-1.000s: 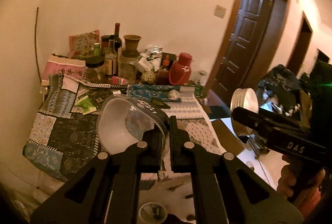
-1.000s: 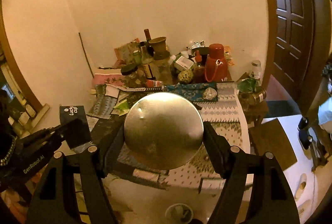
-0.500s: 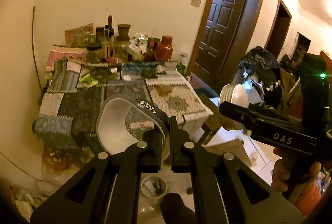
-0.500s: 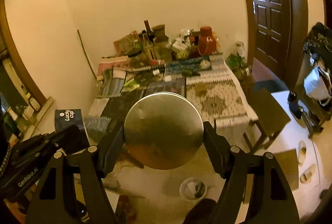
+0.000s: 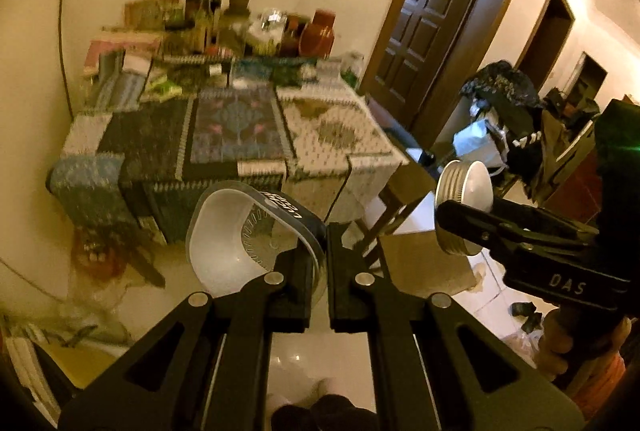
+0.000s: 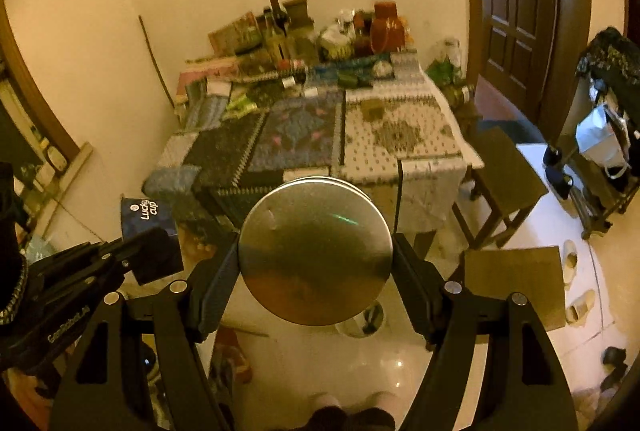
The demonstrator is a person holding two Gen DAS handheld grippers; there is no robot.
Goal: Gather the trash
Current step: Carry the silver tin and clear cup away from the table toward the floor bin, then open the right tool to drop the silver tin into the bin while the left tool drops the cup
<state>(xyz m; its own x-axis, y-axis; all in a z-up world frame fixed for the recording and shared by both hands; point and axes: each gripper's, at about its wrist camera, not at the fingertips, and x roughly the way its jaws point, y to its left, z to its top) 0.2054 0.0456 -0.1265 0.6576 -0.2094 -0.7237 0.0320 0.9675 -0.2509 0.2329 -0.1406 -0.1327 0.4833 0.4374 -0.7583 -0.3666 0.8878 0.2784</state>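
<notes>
Both claws loaded: left claw (image 5: 326,251) pinches clear plastic cup (image 5: 236,239) by its rim, right claw (image 6: 314,255) clamps round metal tin (image 6: 315,251).

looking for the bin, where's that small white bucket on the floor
In the right wrist view the bucket stands on the floor in front of the table, mostly hidden behind the tin.

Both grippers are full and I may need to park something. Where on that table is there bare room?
The near half of the table is free: the dark patchwork panels and the pale panel by the front edge hold almost nothing. The far end against the wall is packed with bottles, a red jug and packets. The wooden stool to the right is bare too.
</notes>
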